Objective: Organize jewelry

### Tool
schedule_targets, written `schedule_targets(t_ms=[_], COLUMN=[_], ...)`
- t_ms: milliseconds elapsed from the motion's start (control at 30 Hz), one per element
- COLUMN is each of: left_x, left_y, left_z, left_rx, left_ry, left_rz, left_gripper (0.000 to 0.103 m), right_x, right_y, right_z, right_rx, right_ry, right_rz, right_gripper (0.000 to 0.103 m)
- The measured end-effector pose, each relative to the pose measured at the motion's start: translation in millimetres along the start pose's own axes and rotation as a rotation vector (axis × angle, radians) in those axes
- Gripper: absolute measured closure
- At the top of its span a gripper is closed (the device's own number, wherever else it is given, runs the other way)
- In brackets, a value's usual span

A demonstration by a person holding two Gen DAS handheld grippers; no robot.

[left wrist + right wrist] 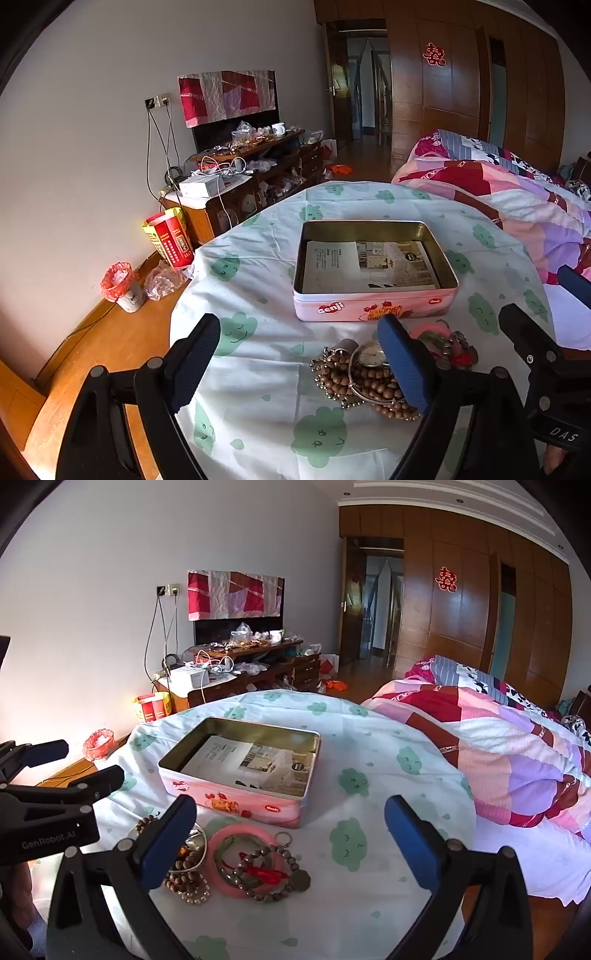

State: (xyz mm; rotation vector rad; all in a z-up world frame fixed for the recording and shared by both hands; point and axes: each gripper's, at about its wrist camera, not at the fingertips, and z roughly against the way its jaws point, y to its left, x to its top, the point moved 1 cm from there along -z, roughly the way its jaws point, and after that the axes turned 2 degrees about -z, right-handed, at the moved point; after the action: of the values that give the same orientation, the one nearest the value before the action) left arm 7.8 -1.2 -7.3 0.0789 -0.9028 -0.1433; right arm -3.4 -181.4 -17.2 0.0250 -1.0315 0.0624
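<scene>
An open pink tin (373, 308) (236, 801) lined with printed paper stands on the cloth-covered table. In front of it lies a pile of jewelry: brown wooden beads (365, 380) (184, 880), a watch (369, 356), a pink bangle (221, 840) and a grey bead bracelet with a red tassel (266, 875). My left gripper (299, 363) is open, low over the table, its right finger over the beads. My right gripper (291, 840) is open and empty, its left finger over the pile's left part.
The table carries a white cloth with green cloud prints (258, 280). A bed with a pink patchwork quilt (498, 746) lies close on the right. A cluttered wooden cabinet (258, 173), a red bag and a small bin (122, 288) stand on the left by the wall.
</scene>
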Motion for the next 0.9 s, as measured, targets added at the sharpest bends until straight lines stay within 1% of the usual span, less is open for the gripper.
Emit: schedule_targets(t_ms=[100,167,600,900], left_x=[1,0,-2,-1], left_y=[-4,-1,5,6], left_z=[-2,-3,-6,-7], left_rx=[-0.005,-0.027,-0.021,-0.015], left_ry=[0.011,0.016,0.018,0.022], left_rz=[-0.006,0.011,0.018,0.02], left_gripper=[0.016,0.016,0.016,0.016], right_x=[0,0,1,-5], right_y=[0,0,-2,0], right_z=[0,-1,2,-3], right_rx=[-0.002,-0.004,-0.004,-0.004], right_ry=[0.003,0.001,-0.001,0.003], right_rz=[0.004,0.01,0.005,0.007], right_gripper=[0.0,0.0,0.0,0.0])
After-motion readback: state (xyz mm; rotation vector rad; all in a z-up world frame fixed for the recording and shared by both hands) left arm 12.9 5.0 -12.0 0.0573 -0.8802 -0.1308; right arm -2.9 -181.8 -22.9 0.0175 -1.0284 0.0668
